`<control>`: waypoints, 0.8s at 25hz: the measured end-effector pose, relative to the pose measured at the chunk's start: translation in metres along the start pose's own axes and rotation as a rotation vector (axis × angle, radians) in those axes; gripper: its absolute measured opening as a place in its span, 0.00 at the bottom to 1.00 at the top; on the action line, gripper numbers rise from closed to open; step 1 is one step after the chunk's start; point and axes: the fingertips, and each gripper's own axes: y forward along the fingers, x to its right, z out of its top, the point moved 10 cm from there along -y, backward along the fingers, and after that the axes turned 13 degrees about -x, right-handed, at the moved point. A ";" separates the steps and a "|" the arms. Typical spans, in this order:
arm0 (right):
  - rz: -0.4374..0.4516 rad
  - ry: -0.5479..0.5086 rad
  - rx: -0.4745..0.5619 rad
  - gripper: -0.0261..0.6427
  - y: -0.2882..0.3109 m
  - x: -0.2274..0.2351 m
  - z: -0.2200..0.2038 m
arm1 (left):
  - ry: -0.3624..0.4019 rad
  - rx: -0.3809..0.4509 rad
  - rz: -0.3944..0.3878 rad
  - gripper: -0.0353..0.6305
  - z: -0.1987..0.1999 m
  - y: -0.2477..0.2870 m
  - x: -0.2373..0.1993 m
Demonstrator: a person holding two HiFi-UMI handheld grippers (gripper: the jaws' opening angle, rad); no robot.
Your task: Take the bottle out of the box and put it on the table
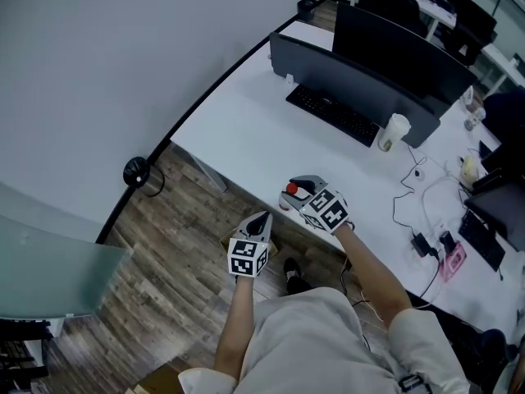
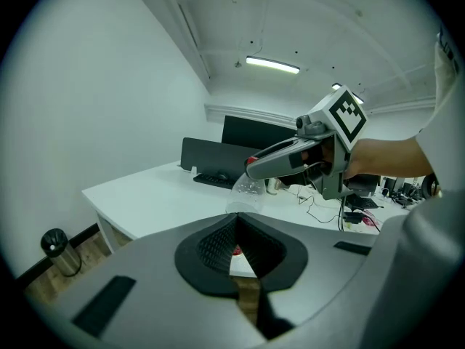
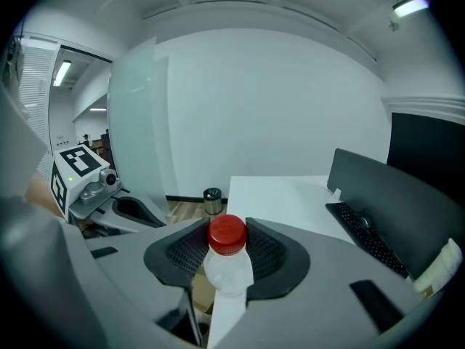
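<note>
Right hand-held gripper point(image 3: 227, 227) clamps the bottle point(image 3: 229, 271); overhead, mid-frame, only its red cap point(image 1: 291, 189) shows. Left hand-held gripper point(image 2: 236, 218) pinched together, empty.

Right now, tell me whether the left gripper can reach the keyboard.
Probably not yet: the left gripper hangs short of the table's near edge, and the keyboard lies far back on it.

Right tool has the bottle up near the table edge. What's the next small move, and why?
Probably ease the right tool forward until the bottle is fully over the white table. The bottle is clamped in the tool but hangs only at the table's edge, with bare surface ahead.
</note>
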 end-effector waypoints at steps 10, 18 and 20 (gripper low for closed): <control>-0.046 0.026 -0.046 0.31 0.014 0.061 0.000 | 0.038 0.017 -0.027 0.07 0.039 0.051 -0.008; -0.070 0.130 0.016 0.31 0.021 0.076 -0.005 | 0.039 0.016 -0.043 0.07 0.049 0.069 -0.015; -0.074 0.164 0.049 0.31 0.022 0.078 -0.006 | 0.030 0.019 -0.045 0.07 0.050 0.071 -0.018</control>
